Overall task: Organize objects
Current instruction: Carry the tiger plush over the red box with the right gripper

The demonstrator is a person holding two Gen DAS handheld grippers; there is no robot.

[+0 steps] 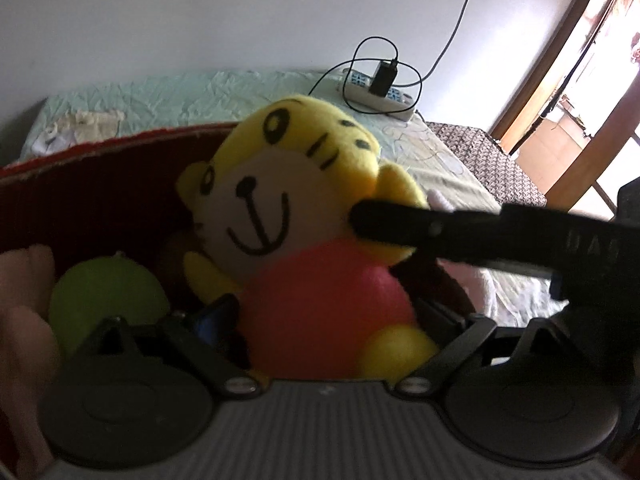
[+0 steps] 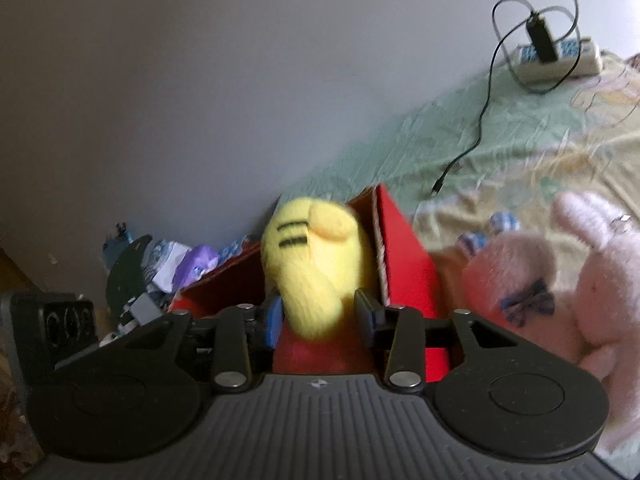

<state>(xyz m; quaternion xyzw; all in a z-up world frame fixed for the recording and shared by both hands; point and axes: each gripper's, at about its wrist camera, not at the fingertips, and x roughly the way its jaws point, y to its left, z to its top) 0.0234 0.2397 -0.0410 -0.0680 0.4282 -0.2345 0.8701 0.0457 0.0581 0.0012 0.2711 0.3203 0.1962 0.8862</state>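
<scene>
A yellow tiger plush (image 1: 276, 208) with a red body sits upright in a red cardboard box (image 1: 100, 148). My left gripper (image 1: 324, 316) is open wide, its fingers flanking the plush's red belly with small gaps. A black finger of my right gripper (image 1: 384, 224) comes in from the right and lies against the plush's cheek. In the right wrist view the tiger plush's yellow head (image 2: 316, 264) fills my right gripper (image 2: 320, 314), with both pads against its sides. The box (image 2: 404, 256) stands just beyond.
A green ball (image 1: 104, 296) and something pink and blurred (image 1: 24, 280) lie in the box at the left. A pink bunny plush (image 2: 560, 272) lies on the bed sheet (image 2: 500, 140) right of the box. A power strip (image 1: 376, 96) with cables sits by the wall. Clutter (image 2: 168, 264) lies beyond the box.
</scene>
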